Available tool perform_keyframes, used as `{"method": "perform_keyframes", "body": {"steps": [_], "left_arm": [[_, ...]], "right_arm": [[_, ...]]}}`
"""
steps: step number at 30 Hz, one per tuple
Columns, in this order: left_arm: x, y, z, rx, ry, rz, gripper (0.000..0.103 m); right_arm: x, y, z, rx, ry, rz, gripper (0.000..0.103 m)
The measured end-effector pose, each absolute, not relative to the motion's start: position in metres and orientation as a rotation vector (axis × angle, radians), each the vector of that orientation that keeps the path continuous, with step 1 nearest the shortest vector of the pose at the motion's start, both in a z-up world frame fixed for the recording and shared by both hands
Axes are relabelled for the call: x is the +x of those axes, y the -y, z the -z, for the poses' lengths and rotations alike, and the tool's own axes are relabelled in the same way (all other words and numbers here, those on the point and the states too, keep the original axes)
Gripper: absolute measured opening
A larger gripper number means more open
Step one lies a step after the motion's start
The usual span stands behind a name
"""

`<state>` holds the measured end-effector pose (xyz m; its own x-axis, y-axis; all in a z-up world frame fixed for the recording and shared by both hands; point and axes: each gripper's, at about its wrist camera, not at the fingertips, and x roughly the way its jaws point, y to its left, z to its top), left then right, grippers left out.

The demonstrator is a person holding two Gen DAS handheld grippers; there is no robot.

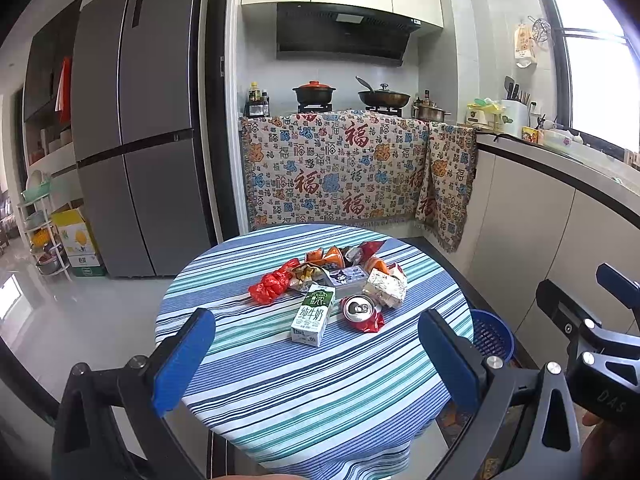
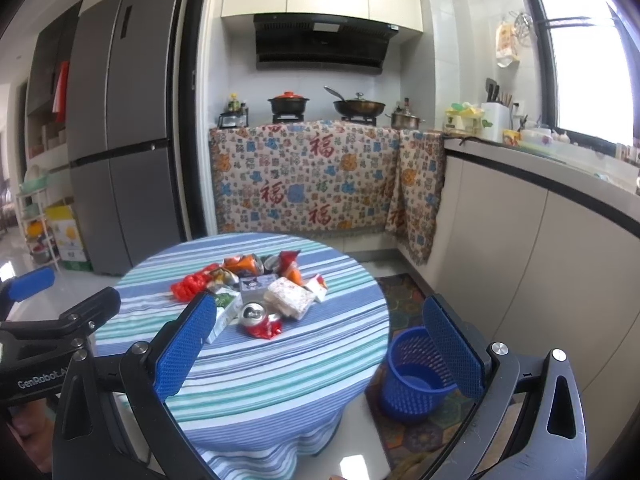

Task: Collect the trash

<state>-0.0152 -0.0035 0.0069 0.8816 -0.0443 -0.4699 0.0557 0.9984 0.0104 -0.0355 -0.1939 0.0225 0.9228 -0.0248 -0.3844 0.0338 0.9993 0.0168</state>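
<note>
Blue-padded left gripper [image 1: 316,360] and right gripper [image 2: 320,350] both gape empty above the striped round table's [image 1: 280,392] near edge. Take the white-green milk carton [image 1: 313,313] first, nearest mid-table, then the crushed can [image 1: 359,309]; the blue mesh bin [image 2: 412,376] waits beside the right edge.

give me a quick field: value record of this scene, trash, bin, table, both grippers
table: round table with a striped cloth
trash pile: near the table's middle, milk carton, crushed can, red plastic bag, crumpled paper box, snack wrappers
nearest items: carton and can at the front of the pile
bin: blue basket on the floor mat, right of the table; no trash visible inside
left gripper: open, holds nothing, short of the pile
right gripper: open, holds nothing, above the table's right edge
progress: nothing collected yet
</note>
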Motion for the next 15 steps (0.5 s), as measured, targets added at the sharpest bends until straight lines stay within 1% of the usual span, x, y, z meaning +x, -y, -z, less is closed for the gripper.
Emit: {"method": "perform_keyframes", "body": {"steps": [15], "left_arm": [[-0.016,0.0057,-0.0067,0.021,-0.49,0.054,0.103]], "right_arm": [[-0.0348,0.1959,-0.0201,0.021,-0.397,0.036,0.103]]}}
